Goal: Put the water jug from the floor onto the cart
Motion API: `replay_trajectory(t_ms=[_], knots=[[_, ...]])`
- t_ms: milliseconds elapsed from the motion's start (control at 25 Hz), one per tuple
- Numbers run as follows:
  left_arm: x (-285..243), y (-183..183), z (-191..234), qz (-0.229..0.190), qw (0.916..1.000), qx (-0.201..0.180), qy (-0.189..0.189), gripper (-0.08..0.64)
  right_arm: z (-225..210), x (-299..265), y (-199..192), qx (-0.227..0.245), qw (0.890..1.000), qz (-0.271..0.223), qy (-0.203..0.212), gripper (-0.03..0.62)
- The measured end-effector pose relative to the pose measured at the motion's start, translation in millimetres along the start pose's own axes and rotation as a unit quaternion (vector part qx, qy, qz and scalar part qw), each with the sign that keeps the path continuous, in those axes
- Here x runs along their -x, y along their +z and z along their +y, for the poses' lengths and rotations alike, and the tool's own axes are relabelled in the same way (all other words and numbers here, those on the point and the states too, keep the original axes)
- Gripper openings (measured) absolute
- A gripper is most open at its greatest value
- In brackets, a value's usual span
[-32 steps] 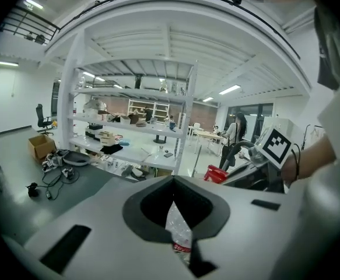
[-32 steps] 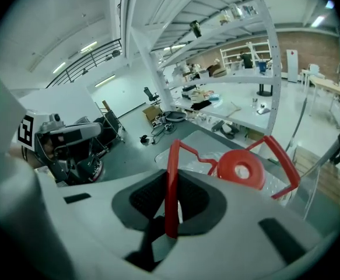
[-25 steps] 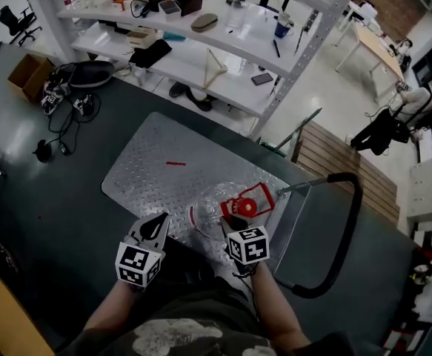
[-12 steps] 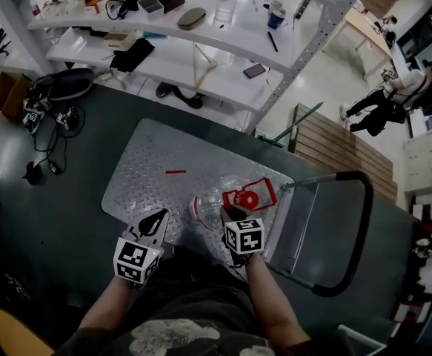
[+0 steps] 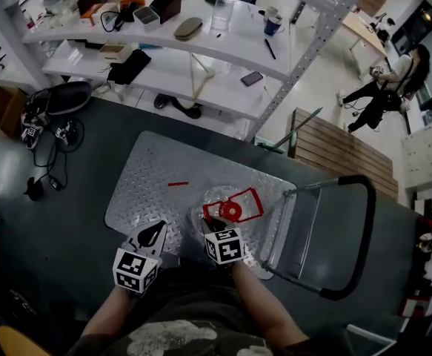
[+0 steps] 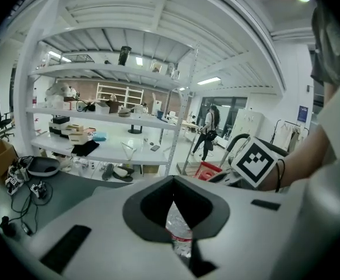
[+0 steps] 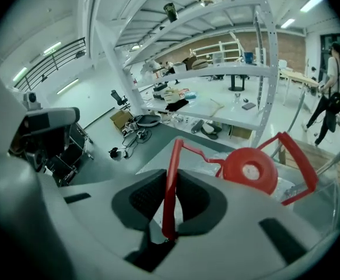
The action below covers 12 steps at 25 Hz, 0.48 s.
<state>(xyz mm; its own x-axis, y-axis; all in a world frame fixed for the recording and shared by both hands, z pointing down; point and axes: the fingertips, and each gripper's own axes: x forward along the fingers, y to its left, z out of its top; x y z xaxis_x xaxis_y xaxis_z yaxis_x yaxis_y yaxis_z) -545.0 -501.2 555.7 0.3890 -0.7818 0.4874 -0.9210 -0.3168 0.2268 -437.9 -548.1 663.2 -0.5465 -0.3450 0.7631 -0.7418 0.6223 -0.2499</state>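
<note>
The right tongs [image 7: 170, 203] clamp the water jug's [image 5: 227, 212] red handle [image 7: 172, 156]. The jug hangs just ahead, over the cart [image 5: 149, 176]. The left tongs [image 5: 154, 233] are closed and empty.

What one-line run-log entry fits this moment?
right gripper: shut on red handle | water jug: over cart deck, contact unclear | left gripper: shut, empty, beside jug

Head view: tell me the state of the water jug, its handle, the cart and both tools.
water jug: upright over the cart deck, red cap on; contact with the deck unclear.
red handle: raised, pinched by the right tool.
right tool: shut on the red handle.
left tool: shut, holding nothing.
cart: standing on the floor.
</note>
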Motion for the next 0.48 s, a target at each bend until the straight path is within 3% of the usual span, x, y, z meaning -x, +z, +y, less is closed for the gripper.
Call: replay_trajectory(t_ms=[280,480], knots=[[-2,0,-8,-0.003,0.9999,0.000,-0.015,0.006,12,-6,-11,0.024,0.999,0.027,-0.003,0.038],[3,-3,-11,-0.006,0.9998,0.004,-0.020,0.006,15,1,3,0.049,0.999,-0.002,-0.013,0.054]])
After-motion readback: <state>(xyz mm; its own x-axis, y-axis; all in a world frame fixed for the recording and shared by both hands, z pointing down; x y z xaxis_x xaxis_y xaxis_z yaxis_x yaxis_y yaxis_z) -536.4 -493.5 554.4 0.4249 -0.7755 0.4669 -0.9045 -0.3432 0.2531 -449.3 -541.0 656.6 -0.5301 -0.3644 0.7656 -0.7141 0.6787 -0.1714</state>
